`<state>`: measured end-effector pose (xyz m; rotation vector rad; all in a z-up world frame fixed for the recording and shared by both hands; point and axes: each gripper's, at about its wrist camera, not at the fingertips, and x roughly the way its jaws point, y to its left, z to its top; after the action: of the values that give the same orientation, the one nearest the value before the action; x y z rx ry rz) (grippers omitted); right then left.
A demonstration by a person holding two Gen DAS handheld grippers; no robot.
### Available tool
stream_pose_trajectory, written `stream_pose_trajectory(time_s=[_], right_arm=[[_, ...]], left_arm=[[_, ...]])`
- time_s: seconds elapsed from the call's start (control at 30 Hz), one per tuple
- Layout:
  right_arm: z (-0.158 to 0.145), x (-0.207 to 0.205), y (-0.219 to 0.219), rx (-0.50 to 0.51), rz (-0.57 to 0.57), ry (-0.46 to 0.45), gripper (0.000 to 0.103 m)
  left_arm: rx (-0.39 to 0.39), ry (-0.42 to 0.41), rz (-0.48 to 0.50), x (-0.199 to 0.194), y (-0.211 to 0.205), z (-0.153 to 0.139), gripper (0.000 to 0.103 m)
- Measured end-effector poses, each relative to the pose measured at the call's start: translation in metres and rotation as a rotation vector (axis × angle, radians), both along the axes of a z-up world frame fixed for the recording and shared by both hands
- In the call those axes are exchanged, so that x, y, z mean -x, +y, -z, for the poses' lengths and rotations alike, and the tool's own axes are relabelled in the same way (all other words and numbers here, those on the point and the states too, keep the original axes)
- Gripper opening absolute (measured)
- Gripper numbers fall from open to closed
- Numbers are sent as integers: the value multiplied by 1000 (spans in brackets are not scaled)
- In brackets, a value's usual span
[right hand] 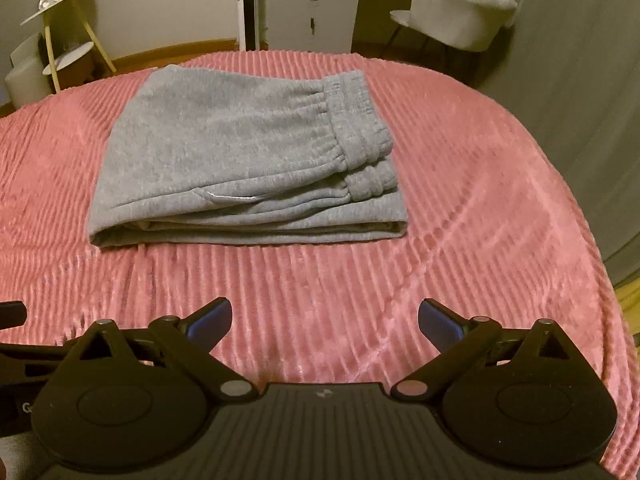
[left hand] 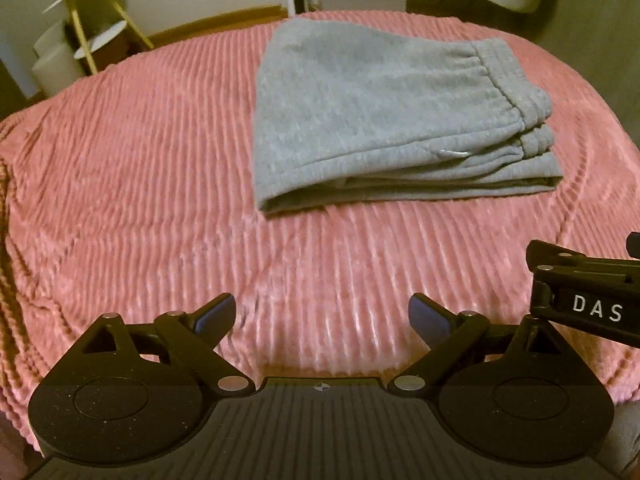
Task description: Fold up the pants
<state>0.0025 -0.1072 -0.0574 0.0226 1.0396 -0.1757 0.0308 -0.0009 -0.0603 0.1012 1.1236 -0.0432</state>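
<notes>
The grey pants [right hand: 244, 156] lie folded in a compact stack at upper centre of the frame on the pink ribbed blanket [right hand: 320, 292]. Folding looks finished; at most I'd square the edges. My right gripper [right hand: 325, 320] and left gripper [left hand: 321, 316] hover spread, empty. Lower right in the left view, the other gripper's housing reads "DAS".
</notes>
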Motion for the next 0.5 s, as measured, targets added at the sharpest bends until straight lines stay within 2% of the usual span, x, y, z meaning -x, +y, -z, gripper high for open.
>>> stream_pose_trajectory(time_s=[0.23, 0.5], right_arm=[[3, -11, 4, 24, -16, 15, 100], [8, -20, 3, 4, -16, 28, 100]], left_arm=[[-56, 2, 13, -9, -8, 3, 97], [-62, 12, 24, -18, -8, 6, 97]])
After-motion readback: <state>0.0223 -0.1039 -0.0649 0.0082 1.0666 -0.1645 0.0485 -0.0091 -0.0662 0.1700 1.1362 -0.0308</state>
